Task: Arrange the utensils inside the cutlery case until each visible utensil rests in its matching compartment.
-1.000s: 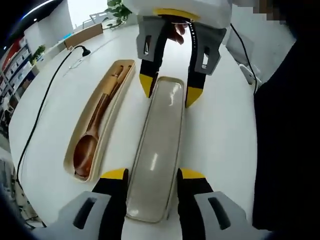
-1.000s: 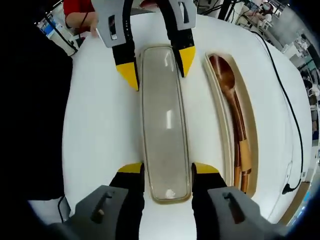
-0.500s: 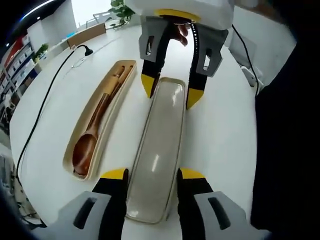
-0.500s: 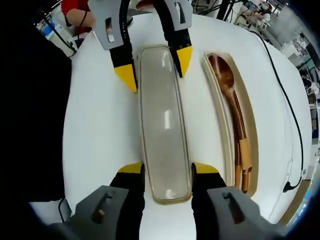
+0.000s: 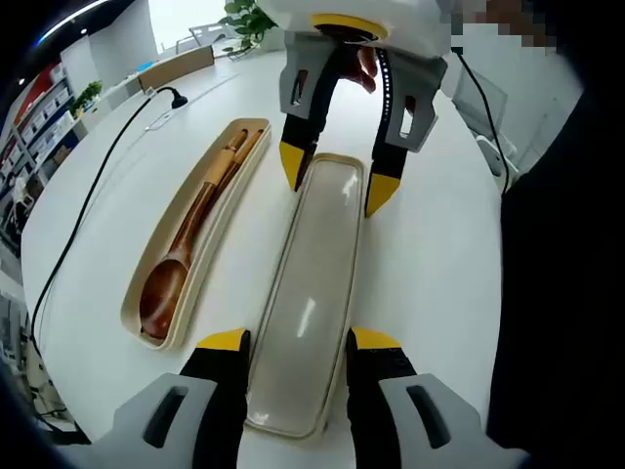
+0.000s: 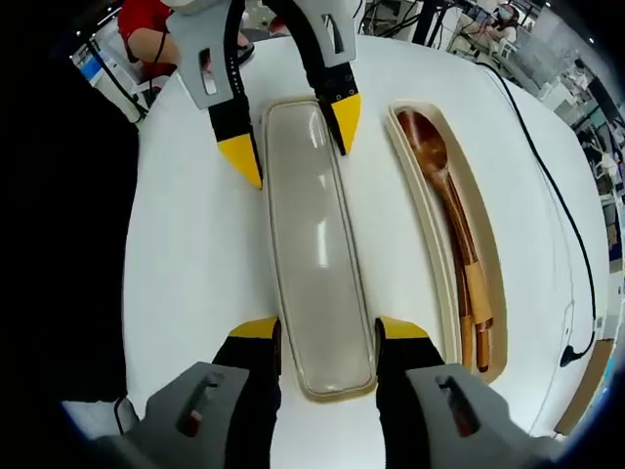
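A: Left tool [image 5: 291, 342] stood with its jaws spread to either side of the near end of the translucent lid [image 5: 308, 293]. Jaw tips sat just beside the lid's long edges; contact could not be confirmed.

B: Right tool [image 6: 328, 330], same posture?

A: Same. Its jaws straddled the opposite end of the lid, one per side, also parted. In the left gripper view it entered from the top, yellow tips flanking the far end of the lid. No firm clamp could be read on either side.

B: Lid position?

A: Flat on the white bench [image 6: 195, 244], long axis running from one tool to the other.

B: And the task items?

A: Cutlery case [image 6: 493, 264], beige and open-topped, lay on the bench beside the lid and roughly parallel to it, with a narrow strip of bench between. Wooden spoon [image 6: 435, 166] rested inside it, its bowl at the end nearer the left tool. Wooden chopsticks [image 6: 477, 293] lay alongside the spoon handle in the same tray.

B: Anything else?

A: Black cable [image 5: 83, 210] crossed the bench beyond the case.
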Available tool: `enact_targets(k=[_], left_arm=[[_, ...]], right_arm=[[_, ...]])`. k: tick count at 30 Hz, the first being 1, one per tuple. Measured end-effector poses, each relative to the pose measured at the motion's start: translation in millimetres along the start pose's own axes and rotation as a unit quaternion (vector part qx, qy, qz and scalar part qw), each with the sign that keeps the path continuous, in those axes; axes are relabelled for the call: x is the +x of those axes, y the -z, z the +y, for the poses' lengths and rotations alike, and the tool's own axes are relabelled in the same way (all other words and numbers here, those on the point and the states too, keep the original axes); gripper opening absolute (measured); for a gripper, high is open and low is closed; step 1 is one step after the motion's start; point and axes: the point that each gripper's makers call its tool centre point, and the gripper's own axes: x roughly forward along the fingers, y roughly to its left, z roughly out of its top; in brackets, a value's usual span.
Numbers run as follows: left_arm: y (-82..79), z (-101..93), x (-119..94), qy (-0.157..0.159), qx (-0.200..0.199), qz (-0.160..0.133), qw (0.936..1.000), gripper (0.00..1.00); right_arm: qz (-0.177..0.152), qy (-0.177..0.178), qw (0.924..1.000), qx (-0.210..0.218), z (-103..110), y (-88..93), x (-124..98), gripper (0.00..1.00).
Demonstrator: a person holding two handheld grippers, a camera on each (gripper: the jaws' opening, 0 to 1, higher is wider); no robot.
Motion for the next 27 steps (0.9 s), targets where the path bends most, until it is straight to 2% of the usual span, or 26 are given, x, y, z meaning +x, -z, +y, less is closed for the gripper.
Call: enact_targets(k=[1,4,7,9,10,11,16,27], left_arm=[[0.0,0.2,0,0.0,-0.001,0.0,1.0,0.39],[-0.1,0.2,0,0.0,-0.001,-0.002,1.0,0.39],[-0.1,0.2,0,0.0,0.001,-0.002,1.0,0.39],[-0.3,-1.2,0,0.004,0.004,-0.002,1.0,0.4],[-2.4,-3.0,1,0.01,0.018,-0.007,0.9998,0.4],[-1.7,-2.8,0,0.006,0.009,-0.004,0.9999,0.4],[-1.7,-2.8,-1,0.005,0.009,-0.009,0.9999,0.4],[-0.8,-2.8,-1,0.002,0.006,-0.015,0.9999,0.4]], right_arm=[[0.008,0.012,0.9998,0.011,-1,2.9,-1,0.38],[0.016,0.02,0.9995,-0.017,4,4.5,-3,0.41],[0.019,0.019,0.9996,-0.013,5,5.0,-2,0.41],[0.026,0.007,0.9996,-0.003,7,6.2,-1,0.37],[0.038,-0.011,0.9991,0.017,15,9.1,-1,0.35],[0.034,-0.004,0.9992,-0.02,8,6.1,-1,0.34],[0.004,-0.006,1.0,-0.004,8,6.8,-1,0.34],[0.016,0.0,0.9999,-0.003,10,5.7,-1,0.34]])
